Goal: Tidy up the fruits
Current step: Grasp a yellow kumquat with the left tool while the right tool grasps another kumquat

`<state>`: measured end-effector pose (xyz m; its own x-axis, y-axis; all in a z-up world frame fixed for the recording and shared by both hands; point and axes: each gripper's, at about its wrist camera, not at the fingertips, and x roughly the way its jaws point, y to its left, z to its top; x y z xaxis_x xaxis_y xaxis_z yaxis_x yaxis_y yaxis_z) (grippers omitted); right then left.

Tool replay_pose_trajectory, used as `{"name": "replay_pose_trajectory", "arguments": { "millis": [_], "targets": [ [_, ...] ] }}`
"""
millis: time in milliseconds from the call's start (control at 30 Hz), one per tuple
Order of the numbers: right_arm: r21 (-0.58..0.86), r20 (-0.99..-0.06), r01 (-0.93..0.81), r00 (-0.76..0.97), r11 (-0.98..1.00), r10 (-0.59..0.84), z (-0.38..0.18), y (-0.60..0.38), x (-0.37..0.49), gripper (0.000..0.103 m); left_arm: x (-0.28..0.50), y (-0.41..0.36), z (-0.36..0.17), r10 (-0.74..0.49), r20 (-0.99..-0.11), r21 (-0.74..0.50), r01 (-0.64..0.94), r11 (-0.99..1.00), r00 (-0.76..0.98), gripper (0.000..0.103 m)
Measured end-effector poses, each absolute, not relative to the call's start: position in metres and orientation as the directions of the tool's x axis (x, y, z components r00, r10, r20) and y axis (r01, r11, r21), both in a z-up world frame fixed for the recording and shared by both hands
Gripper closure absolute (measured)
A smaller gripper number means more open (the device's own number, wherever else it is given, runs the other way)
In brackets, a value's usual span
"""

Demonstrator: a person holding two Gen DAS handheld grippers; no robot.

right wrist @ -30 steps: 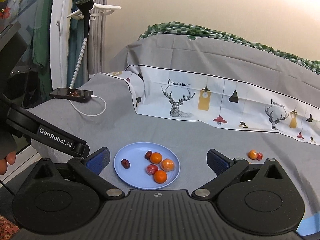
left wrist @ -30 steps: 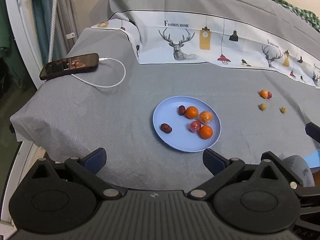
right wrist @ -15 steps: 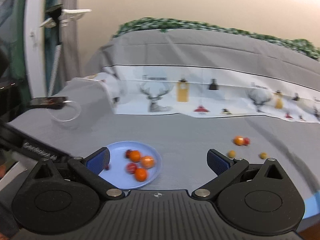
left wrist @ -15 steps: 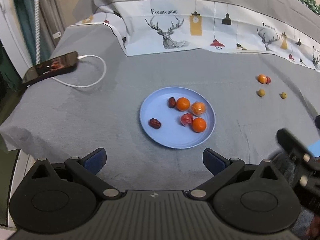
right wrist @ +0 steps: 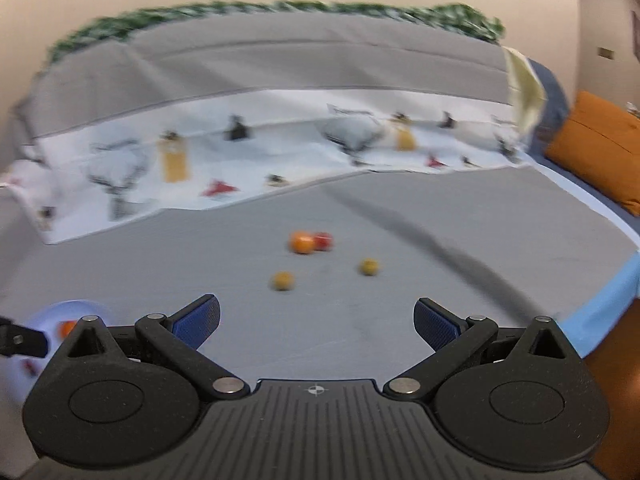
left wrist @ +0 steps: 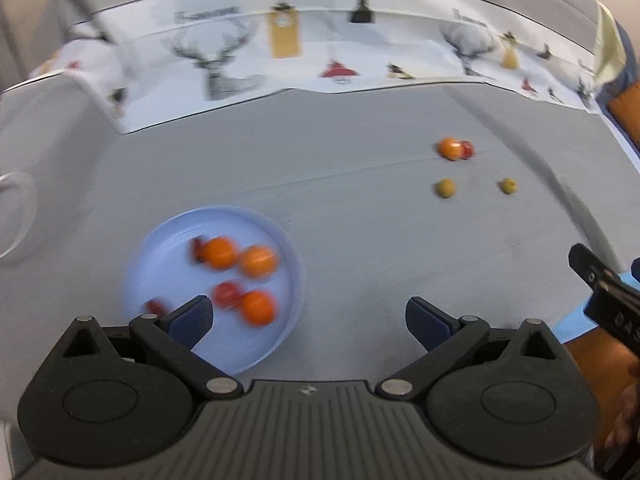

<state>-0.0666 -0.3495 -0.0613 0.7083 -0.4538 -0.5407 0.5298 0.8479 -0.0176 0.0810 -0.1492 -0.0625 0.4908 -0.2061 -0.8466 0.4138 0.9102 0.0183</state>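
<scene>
A light blue plate (left wrist: 264,344) lies on the grey cloth and holds several small oranges and red fruits; its edge shows in the right wrist view (right wrist: 80,308). Loose on the cloth lie an orange fruit (right wrist: 301,242) touching a red one (right wrist: 323,241), and two yellow-green fruits (right wrist: 283,281) (right wrist: 368,267); the orange fruit (left wrist: 449,148) and the yellow-green ones (left wrist: 445,188) (left wrist: 508,185) also show in the left wrist view. My left gripper (left wrist: 308,318) is open and empty over the plate's near right edge. My right gripper (right wrist: 316,318) is open and empty, in front of the loose fruits.
A white printed cloth band with deer (right wrist: 240,160) runs along the back over a raised grey fold. An orange cushion (right wrist: 600,152) lies at the far right. The bed's blue edge (right wrist: 608,296) runs down the right side. Both views are motion-blurred.
Both grippers have swung right. The plate has shifted left in both views and the loose fruits are now centred ahead of my right gripper. The phone has left view.
</scene>
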Motion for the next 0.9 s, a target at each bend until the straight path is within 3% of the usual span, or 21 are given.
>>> {"name": "replay_pose_trajectory", "arguments": {
  "millis": [133,300,467,733,767,900],
  "targets": [
    [-0.013,-0.578,0.587,0.657,0.810,-0.485,-0.080,-0.402,-0.033,0.001,0.112,-0.207,-0.091,-0.211,-0.865,0.014,0.441,0.897,0.456,0.000],
    [-0.057,-0.707,0.586,0.548,0.808,-0.447,-0.133,-0.463,0.030,0.001,0.156,-0.277,-0.131,-0.216,-0.880,0.013,0.475,0.880,0.423,0.001],
    [-0.014,-0.694,0.566,0.588,0.824,-0.415,-0.166,-0.505,0.075,0.001,0.192,-0.332,-0.169,-0.251,-0.898,-0.026,0.527,0.850,0.360,0.001],
    [-0.028,-0.690,0.534,0.601,0.845,-0.402,-0.214,-0.540,0.118,0.001,0.225,-0.377,-0.230,-0.195,-0.907,0.046,0.547,0.836,0.374,0.000],
    [-0.033,-0.628,0.531,0.648,0.847,-0.431,-0.219,-0.537,0.112,0.001,0.222,-0.374,-0.231,-0.223,-0.886,0.045,0.556,0.830,0.406,0.000],
    [-0.042,-0.616,0.530,0.654,0.847,-0.440,-0.220,-0.535,0.110,0.001,0.217,-0.372,-0.234,-0.250,-0.859,0.067,0.581,0.811,0.448,0.000]
  ]
}}
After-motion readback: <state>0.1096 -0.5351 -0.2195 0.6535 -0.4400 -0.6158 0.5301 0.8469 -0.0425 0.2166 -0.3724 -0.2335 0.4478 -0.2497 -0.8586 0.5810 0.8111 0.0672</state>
